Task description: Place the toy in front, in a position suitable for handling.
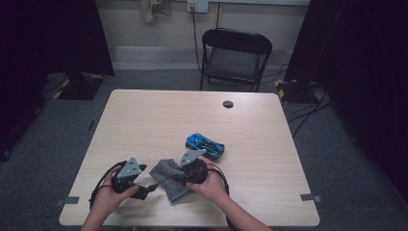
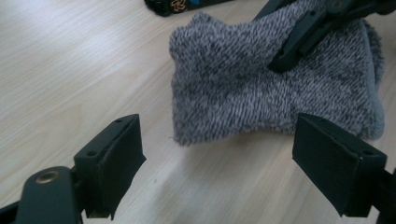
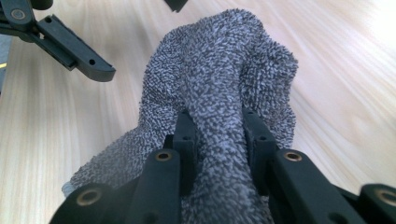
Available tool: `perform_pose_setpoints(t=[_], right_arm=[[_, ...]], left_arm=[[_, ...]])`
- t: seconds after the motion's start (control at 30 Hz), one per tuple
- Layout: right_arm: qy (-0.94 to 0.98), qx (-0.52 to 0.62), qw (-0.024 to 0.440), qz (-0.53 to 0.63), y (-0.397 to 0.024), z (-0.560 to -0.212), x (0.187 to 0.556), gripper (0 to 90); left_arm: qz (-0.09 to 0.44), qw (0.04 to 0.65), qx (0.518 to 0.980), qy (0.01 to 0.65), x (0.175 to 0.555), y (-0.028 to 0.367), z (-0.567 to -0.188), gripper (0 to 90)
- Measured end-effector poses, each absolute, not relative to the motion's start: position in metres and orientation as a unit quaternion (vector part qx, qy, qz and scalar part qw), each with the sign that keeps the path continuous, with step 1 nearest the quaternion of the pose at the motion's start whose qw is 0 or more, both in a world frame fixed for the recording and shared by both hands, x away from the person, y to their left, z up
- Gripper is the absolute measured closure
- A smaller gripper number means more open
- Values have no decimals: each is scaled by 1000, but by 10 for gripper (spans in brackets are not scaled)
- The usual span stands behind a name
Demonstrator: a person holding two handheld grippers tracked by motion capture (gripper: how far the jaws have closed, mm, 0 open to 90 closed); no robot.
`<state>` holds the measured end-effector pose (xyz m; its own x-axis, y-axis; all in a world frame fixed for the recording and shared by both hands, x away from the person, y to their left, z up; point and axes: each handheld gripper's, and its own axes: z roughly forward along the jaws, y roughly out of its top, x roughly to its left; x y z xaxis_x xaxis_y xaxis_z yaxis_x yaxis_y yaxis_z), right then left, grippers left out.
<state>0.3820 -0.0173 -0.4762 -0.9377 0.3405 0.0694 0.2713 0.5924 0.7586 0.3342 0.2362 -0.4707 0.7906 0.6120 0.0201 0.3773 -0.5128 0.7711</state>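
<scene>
we have the grey, fuzzy knitted cloth (image 1: 169, 179) on the near part of the pale wooden table (image 1: 144, 120), just in front of a blue toy car (image 1: 205, 145). our right gripper (image 3: 217, 135) is clamped on a raised fold of it, with the fabric bunched between the pads. our left gripper (image 2: 217, 154) stands wide open with nothing in it, just short of the cloth's near edge. the risk, as we judge it: the pinch takes one ridge only, so a pull could slide the fold out, or drag the cloth into the car. in the high view the cloth's long axis runs diagonally, from far left to the near right.
</scene>
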Motion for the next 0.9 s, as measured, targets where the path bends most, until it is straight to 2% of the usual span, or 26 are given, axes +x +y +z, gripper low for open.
perform_pose_setpoints(t=[0.13, 0.2, 0.23, 0.3, 0.43, 0.63, 0.9], right_arm=[[899, 148, 42, 409, -2, -478, 381, 694], [901, 148, 45, 405, 2, -480, 380, 642], [902, 151, 51, 402, 4, -480, 380, 577], [897, 173, 70, 400, 4, -480, 379, 370], [884, 213, 79, 409, -6, -473, 376, 246], [876, 247, 89, 405, -22, -465, 359, 239], [875, 285, 88, 382, -27, -495, 350, 236]], left_arm=[[149, 402, 854, 296, 335, 243, -471, 157], [146, 403, 853, 298, 335, 243, -471, 158], [147, 402, 854, 297, 335, 243, -471, 157], [149, 402, 854, 296, 335, 244, -471, 158], [149, 402, 854, 296, 336, 244, -471, 158], [147, 403, 854, 293, 334, 239, -470, 158], [145, 399, 860, 283, 333, 233, -470, 158]])
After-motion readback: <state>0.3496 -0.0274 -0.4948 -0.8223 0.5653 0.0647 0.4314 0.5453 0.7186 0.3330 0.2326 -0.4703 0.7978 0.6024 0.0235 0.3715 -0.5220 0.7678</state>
